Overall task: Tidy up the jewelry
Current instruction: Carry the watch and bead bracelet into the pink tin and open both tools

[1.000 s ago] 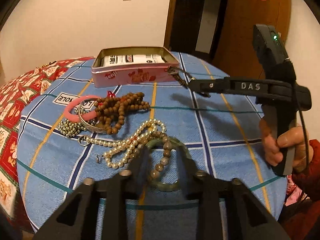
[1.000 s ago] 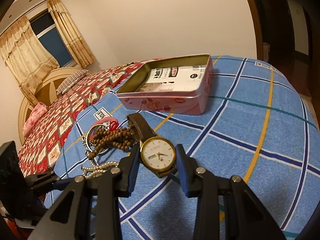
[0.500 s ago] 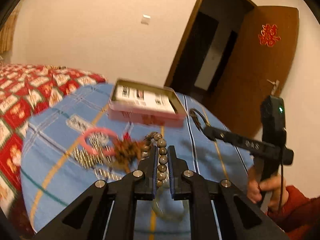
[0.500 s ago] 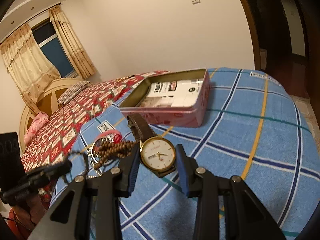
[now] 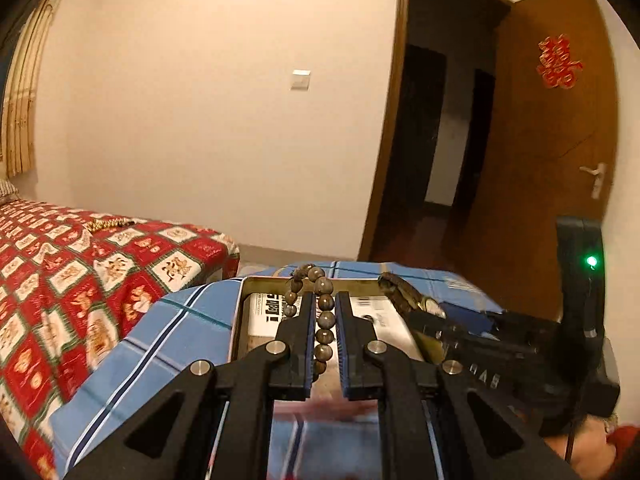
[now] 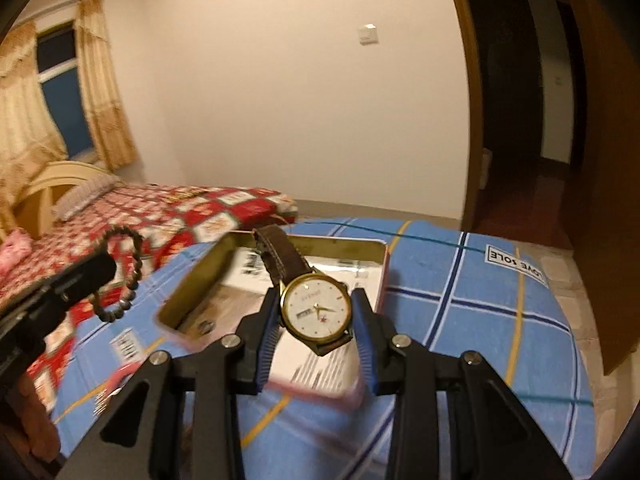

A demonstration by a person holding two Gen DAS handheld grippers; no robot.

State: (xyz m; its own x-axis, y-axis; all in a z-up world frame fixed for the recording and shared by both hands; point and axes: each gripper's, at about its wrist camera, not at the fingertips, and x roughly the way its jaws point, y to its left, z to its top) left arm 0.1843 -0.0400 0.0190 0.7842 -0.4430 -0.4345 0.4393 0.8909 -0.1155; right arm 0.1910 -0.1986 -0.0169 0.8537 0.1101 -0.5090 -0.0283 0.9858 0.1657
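Both grippers hold jewelry above the open tin.

The left gripper point(image 5: 323, 312) has its jaws nearly closed on a bead bracelet point(image 5: 322, 320), whose loop rises past the fingertips over the pink tin point(image 6: 382, 276). The right gripper point(image 6: 316, 312) clamps a gold-rimmed watch point(image 6: 316, 309) by its case, the brown strap pointing away over the tin's interior. The tin rests on a blue plaid cloth point(image 6: 472, 320); a red patterned bed point(image 5: 80, 264) lies to the left.
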